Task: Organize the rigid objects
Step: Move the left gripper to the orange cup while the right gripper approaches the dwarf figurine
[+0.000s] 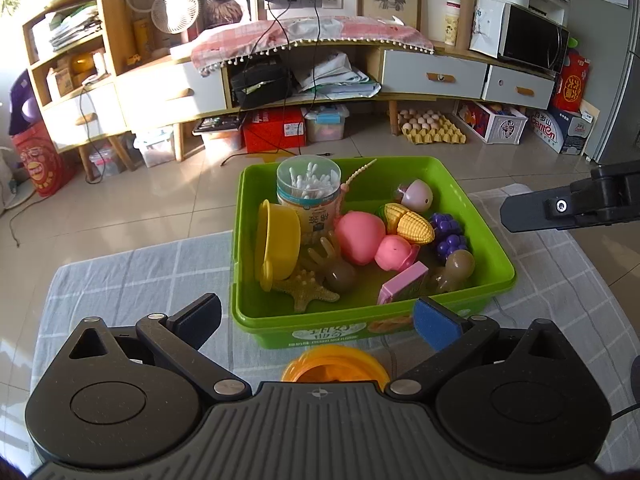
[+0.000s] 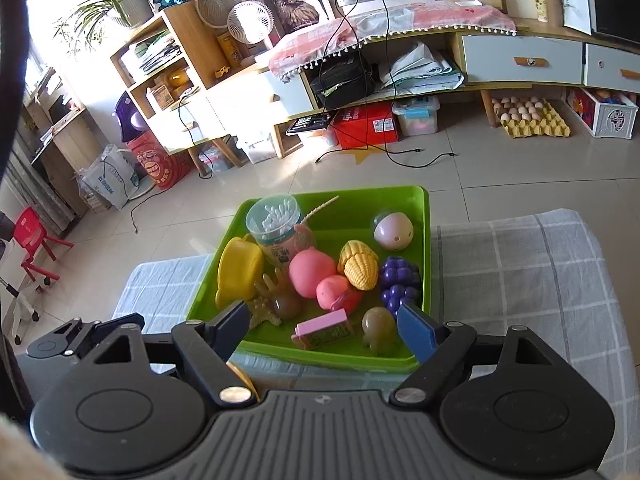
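Observation:
A green bin [image 1: 493,257] stands on a grey checked cloth [image 1: 132,280]. It holds a cotton swab jar [image 1: 308,192], a yellow cup [image 1: 278,244], toy corn [image 1: 408,224], purple grapes [image 1: 448,232], a pink box [image 1: 402,288], a starfish [image 1: 308,290] and other toys. My left gripper [image 1: 316,320] hovers open at the bin's near wall with nothing between its fingers. An orange ringed item [image 1: 334,364] lies on the cloth just under it. My right gripper [image 2: 324,330] is open above the bin's [image 2: 426,240] near edge, over the pink box [image 2: 324,332], holding nothing.
The right gripper [image 1: 560,204] also shows at the right edge of the left wrist view. Beyond the cloth are tiled floor [image 1: 160,208], loose cables, a long cabinet [image 1: 432,76], storage boxes and an egg tray [image 1: 432,126]. A red chair [image 2: 32,240] stands far left.

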`<state>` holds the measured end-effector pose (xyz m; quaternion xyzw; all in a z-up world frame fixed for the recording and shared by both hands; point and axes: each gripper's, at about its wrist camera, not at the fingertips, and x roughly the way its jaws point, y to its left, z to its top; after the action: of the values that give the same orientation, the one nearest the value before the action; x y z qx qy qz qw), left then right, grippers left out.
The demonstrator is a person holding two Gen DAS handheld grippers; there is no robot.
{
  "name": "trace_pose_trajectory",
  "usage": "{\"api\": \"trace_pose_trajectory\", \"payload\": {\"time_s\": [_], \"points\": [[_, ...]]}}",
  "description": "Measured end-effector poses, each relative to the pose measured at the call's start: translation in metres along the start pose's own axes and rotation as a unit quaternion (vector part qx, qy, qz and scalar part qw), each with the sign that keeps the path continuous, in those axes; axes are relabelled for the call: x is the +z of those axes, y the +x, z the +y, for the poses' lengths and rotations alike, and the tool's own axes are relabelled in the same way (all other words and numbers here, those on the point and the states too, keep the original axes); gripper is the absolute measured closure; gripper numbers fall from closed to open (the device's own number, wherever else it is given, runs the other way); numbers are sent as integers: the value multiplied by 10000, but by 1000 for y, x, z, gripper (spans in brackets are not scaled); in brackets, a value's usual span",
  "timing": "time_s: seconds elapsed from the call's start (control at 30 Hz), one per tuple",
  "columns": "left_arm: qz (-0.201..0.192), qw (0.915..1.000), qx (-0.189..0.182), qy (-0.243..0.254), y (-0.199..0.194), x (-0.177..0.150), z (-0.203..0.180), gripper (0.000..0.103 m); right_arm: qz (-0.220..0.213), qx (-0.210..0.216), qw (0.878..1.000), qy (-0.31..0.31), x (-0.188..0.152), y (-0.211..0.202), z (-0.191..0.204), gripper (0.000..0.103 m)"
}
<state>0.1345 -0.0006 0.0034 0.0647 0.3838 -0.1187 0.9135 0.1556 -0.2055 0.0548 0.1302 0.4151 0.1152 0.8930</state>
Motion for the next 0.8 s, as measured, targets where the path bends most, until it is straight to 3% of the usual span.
{"api": "trace_pose_trajectory", "payload": {"time_s": [0.33,0.7,0.8], "points": [[140,9995,-103,-281,-11,-50,10,4,370,-6,9983,-447,-77,-8,7,42],[-212,9990,-155,-370,7,-102,10,4,383,-43,9941,-1015,-148,10,-3,42],[-318,9990,-234,-221,16,-114,4,4,344,28,9884,-1477,-164,12,3,42]]}}
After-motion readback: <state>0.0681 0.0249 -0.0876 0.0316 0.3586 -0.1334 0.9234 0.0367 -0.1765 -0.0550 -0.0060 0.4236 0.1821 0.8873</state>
